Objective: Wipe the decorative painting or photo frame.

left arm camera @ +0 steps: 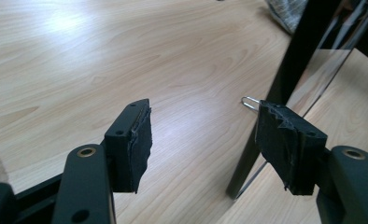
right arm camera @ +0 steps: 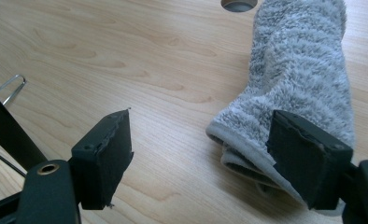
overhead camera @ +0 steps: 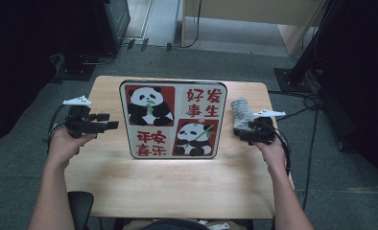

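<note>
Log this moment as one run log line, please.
left gripper: open, empty, left of panda sign | right gripper: open, at folded grey towel's near end, not gripping | sign standing on table

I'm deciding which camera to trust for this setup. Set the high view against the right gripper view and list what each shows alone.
High view alone: the panda picture board face-on, the left gripper with open jaws beside it, both forearms, the floor.

Right gripper view alone: a round hole in the tabletop and a wire stand foot.

Both: the grey fluffy cloth, the right gripper open at its near end, the wooden table.
</note>
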Motion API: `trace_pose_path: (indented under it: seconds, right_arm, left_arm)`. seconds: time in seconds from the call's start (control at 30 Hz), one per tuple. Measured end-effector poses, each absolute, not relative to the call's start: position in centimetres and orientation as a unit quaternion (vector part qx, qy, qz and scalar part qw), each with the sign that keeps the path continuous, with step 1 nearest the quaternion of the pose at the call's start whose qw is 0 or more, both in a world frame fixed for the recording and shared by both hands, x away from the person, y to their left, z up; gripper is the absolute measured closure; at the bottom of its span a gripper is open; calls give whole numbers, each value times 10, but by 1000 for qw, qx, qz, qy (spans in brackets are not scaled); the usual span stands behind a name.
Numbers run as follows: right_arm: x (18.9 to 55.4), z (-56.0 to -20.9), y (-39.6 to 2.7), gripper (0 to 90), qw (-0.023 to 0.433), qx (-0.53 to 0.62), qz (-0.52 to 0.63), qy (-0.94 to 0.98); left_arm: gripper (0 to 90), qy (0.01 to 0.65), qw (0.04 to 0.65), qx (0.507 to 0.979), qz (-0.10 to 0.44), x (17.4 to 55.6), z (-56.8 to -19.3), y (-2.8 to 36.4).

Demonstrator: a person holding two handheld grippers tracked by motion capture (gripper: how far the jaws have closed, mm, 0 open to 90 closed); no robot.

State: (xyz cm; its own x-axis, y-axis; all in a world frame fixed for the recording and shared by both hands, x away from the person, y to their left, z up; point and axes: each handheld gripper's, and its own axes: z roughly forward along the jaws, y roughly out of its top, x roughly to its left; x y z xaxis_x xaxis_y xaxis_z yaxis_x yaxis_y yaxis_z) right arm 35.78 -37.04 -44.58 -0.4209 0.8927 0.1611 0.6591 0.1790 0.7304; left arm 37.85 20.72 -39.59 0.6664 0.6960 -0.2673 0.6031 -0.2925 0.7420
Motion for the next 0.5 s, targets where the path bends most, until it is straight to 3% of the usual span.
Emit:
trace_pose_path:
  seconds: [0.5]
  right_arm:
    - [361,-452,-371,218,165,512,381,752]
  left_arm:
    - [334,410,419,808,62,386,-412,213]
